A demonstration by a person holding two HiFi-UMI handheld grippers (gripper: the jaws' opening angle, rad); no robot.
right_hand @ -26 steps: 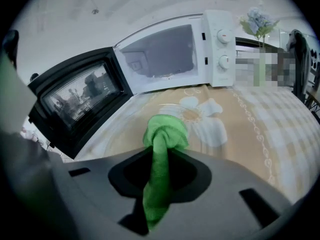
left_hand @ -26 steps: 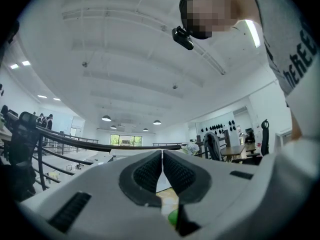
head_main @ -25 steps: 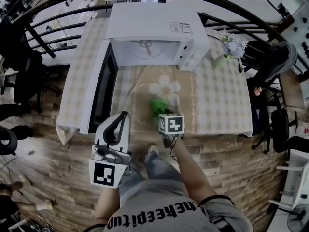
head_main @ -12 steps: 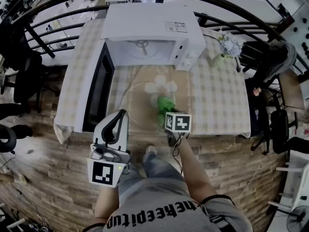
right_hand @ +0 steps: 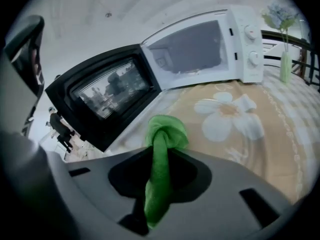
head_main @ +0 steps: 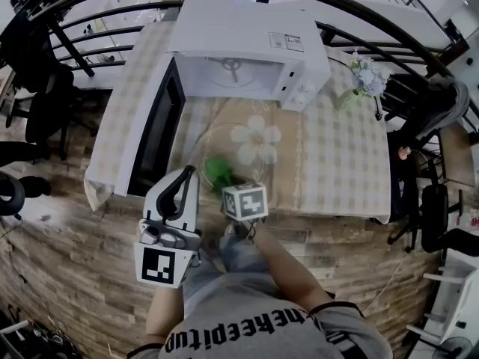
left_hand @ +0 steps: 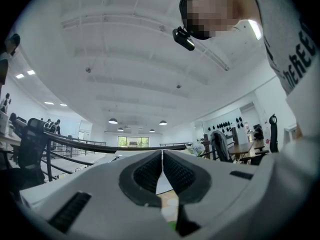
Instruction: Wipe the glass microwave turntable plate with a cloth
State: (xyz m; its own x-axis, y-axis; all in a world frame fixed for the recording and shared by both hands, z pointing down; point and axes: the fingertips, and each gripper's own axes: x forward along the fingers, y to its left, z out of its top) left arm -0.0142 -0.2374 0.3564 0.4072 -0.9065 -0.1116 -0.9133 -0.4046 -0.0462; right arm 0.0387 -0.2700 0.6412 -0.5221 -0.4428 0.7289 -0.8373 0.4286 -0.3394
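The clear glass turntable plate (head_main: 224, 137) lies on the flower-print mat in front of the microwave; its rim shows faintly. A green cloth (head_main: 218, 172) rests on the plate's near left part, and my right gripper (head_main: 228, 185) is shut on it. In the right gripper view the green cloth (right_hand: 161, 154) is pinched between the jaws and bunches out ahead over the glass plate (right_hand: 260, 149). My left gripper (head_main: 184, 176) is held off the table's near edge, jaws shut with nothing in them, tilted upward in its own view (left_hand: 162, 170).
The white microwave (head_main: 247, 47) stands at the back of the checked table (head_main: 340, 155), its black door (head_main: 159, 129) swung open to the left. A vase of flowers (head_main: 364, 75) is at the right. Chairs and a railing surround the table.
My right gripper has swept the green cloth leftward across the plate, from the middle right to the near left part. The left gripper has stayed about where it was.
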